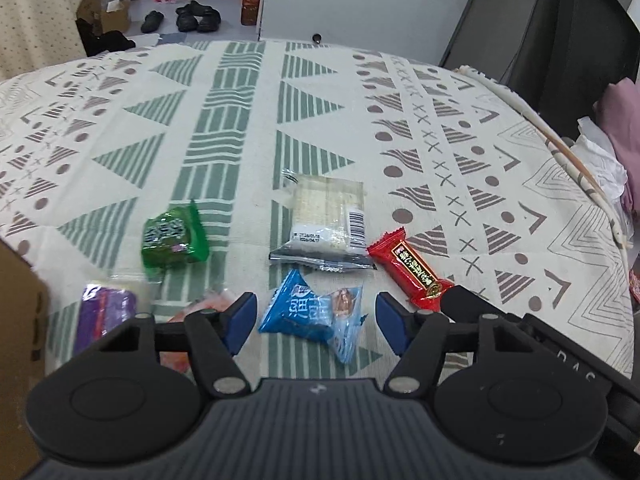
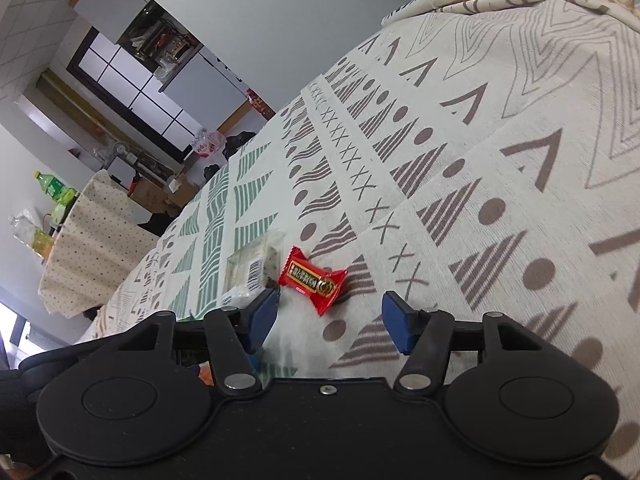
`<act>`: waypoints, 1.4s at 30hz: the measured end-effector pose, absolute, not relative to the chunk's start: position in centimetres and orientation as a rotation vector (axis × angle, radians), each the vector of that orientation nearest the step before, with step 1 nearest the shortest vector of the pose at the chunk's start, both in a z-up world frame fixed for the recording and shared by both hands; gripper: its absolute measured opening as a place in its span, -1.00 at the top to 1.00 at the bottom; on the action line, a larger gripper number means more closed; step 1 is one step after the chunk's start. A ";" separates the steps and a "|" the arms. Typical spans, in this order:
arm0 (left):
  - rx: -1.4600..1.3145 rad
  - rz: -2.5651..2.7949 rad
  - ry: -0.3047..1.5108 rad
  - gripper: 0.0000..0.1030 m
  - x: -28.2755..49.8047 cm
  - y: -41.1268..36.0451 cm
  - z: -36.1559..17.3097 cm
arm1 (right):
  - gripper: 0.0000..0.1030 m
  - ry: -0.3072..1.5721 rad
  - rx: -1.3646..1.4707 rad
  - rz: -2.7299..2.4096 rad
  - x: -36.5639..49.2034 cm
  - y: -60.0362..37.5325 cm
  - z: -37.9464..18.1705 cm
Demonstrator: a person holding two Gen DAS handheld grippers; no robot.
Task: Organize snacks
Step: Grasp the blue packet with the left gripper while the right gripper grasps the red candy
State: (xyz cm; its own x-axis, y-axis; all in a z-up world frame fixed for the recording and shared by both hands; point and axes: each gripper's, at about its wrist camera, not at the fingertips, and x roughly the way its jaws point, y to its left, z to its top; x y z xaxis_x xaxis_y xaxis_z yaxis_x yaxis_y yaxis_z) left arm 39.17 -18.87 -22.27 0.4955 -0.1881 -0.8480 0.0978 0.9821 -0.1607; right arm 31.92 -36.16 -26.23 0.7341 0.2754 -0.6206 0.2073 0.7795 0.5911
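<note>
Snacks lie on a patterned tablecloth. In the left wrist view my left gripper is open, its jaws on either side of a blue packet. Beyond it lie a green packet, a clear-wrapped white bar and a red candy bar. A purple packet and an orange-red packet sit at the left, partly hidden by the gripper. In the right wrist view my right gripper is open and empty, just short of the red candy bar, with the white bar to its left.
A cardboard box stands at the left edge of the table. A second table with bottles stands across the room. Shoes lie on the floor past the far edge. Clothes and bags are piled at the right.
</note>
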 end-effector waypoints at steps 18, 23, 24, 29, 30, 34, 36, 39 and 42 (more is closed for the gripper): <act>-0.119 -0.124 1.010 0.43 39.7 -17.8 -22.2 | -0.13 0.736 0.617 0.053 34.0 -35.0 -27.0; -0.148 -0.094 1.003 0.44 39.4 -16.6 -21.6 | -0.17 0.733 0.539 0.057 34.6 -33.9 -26.7; -0.152 -0.090 0.998 0.44 39.3 -16.4 -21.5 | -0.18 0.729 0.526 0.059 34.7 -33.7 -26.6; -0.179 -0.075 0.979 0.44 38.8 -15.5 -20.6 | -0.31 0.725 0.444 0.064 35.4 -32.7 -26.5; -0.183 -0.069 0.976 0.44 38.8 -15.3 -20.5 | -0.32 0.730 0.425 0.068 35.5 -32.4 -26.5; -0.206 -0.052 0.972 0.45 38.3 -14.5 -19.8 | -0.14 0.756 0.323 0.077 35.1 -31.1 -26.5; -0.213 -0.053 0.965 0.45 38.0 -14.3 -19.4 | 0.19 0.779 0.277 0.073 34.8 -30.9 -26.4; -0.223 -0.053 0.957 0.45 37.4 -14.0 -18.6 | 0.43 0.794 0.298 0.075 33.9 -31.6 -26.2; -0.226 -0.055 0.941 0.45 36.6 -13.7 -17.8 | 0.45 0.801 0.306 0.063 32.5 -31.7 -25.8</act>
